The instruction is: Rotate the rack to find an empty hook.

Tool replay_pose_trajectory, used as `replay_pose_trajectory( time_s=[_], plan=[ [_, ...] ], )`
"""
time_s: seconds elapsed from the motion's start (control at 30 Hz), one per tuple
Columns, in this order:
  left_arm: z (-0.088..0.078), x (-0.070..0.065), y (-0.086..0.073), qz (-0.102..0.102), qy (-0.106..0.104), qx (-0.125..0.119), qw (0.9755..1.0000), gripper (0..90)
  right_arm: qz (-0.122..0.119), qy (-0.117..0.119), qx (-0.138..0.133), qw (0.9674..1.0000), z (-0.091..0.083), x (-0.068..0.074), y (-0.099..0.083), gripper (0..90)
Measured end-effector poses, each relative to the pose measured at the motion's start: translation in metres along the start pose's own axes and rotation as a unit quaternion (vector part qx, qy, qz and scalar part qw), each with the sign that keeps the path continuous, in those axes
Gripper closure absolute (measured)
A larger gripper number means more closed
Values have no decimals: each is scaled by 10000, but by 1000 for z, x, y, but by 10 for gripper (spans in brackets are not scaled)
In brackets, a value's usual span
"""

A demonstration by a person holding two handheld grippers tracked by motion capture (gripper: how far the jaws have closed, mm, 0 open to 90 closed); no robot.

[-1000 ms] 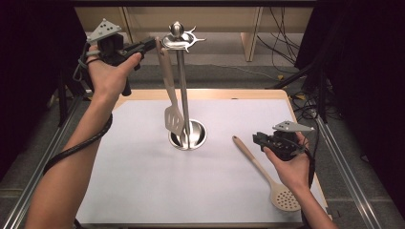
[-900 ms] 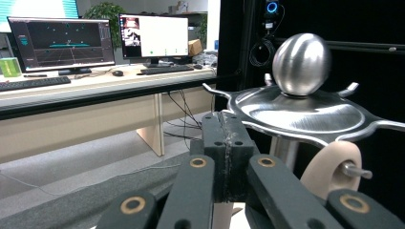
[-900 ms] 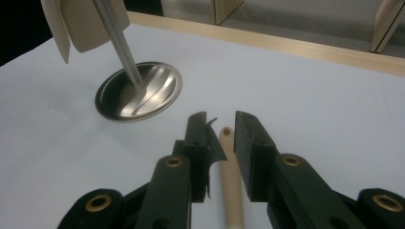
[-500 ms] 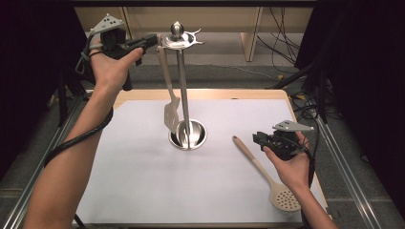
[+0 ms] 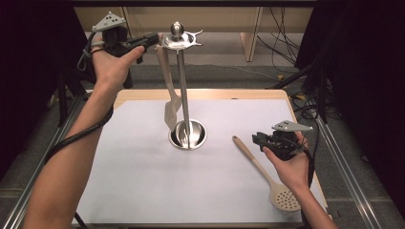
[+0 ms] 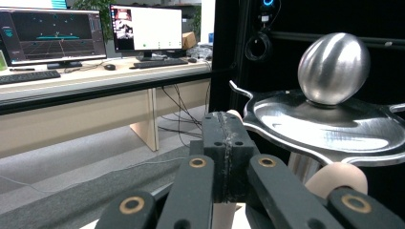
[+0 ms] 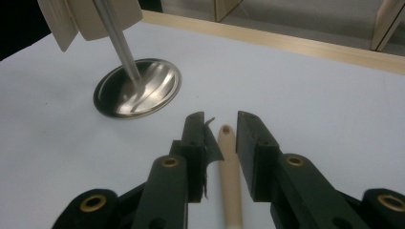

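Up at the far-left side, well above the worktop [image 5: 143, 191], the left claw [image 5: 152, 41] sits level with the crown of the steel utensil stand [image 5: 184, 95], its jaws pressed together on the top end of the pale slotted turner [image 5: 170, 102], right beside one of the hooks around the stand's top plate. In the left gripper view the two black jaws meet with no gap, and the turner's rounded handle end [image 6: 336, 177] shows just under the plate rim, below the stand's shiny knob [image 6: 334, 67]. The turner hangs down alongside the stand's pole, its blade close above the round base, which stands near the middle of the worktop, a little toward the far edge. Over by the right edge the right claw [image 5: 259, 140] rests low at the handle tip of the wooden slotted spoon [image 5: 265, 174], which lies flat on the white surface with its perforated bowl toward the near-right corner. In the right gripper view those jaws have just been opening; the spoon handle [image 7: 230, 176] lies between them with a gap on either side, so the pads are not pressing it.
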State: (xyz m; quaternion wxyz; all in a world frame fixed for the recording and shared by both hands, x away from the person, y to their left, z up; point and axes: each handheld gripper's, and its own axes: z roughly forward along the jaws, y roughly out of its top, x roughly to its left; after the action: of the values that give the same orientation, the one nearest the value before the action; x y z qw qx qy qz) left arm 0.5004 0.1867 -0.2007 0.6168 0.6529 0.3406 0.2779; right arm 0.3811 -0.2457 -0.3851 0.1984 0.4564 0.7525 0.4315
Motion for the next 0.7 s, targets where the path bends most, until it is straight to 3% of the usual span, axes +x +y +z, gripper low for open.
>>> replay_pose_trajectory(
  time_s=[0.03, 0.1, 0.13, 0.17, 0.27, 0.33, 0.4, 0.53, 0.57, 0.6, 0.63, 0.7],
  plan=[
    [-2, 1, 0, 101, 2, -85, 9999, 887, 42, 53, 33, 10000, 1, 1, 0, 730],
    [-8, -1, -2, 23, 56, -151, 9999, 857, -55, -8, 88, 9999, 1, 0, 0, 721],
    [-12, -2, -3, 55, 72, -185, 9998, 842, 114, 45, 127, 9998, 1, 3, -1, 718],
    [-16, -3, -5, 66, 59, -204, 9998, 829, -47, 33, 134, 9999, 2, 1, -1, 715],
    [-30, -4, -11, 121, 57, -265, 9996, 787, 165, 112, 184, 9996, 5, 4, -2, 703],
    [-40, -4, -16, 131, 93, -303, 9994, 766, 87, 6, 343, 9994, 5, 4, -3, 698],
    [-48, -6, -23, 183, 97, -300, 9993, 737, -137, -29, 344, 9993, 7, 2, -3, 696],
    [-61, -9, -38, 256, 134, -255, 9993, 680, -153, 5, 335, 9993, 9, 1, -4, 695],
    [-64, -11, -42, 240, 164, -282, 9992, 663, 14, 5, 420, 9991, 8, 3, -4, 695],
    [-66, -12, -45, 257, 201, -286, 9991, 645, -101, -28, 397, 9992, 7, 1, -4, 695],
    [-69, -13, -51, 271, 233, -290, 9989, 624, -112, -47, 313, 9994, 8, 0, -4, 695],
    [-73, -16, -60, 233, 188, -250, 9992, 576, -73, -80, 410, 9991, 5, -1, -3, 695]
  ],
)
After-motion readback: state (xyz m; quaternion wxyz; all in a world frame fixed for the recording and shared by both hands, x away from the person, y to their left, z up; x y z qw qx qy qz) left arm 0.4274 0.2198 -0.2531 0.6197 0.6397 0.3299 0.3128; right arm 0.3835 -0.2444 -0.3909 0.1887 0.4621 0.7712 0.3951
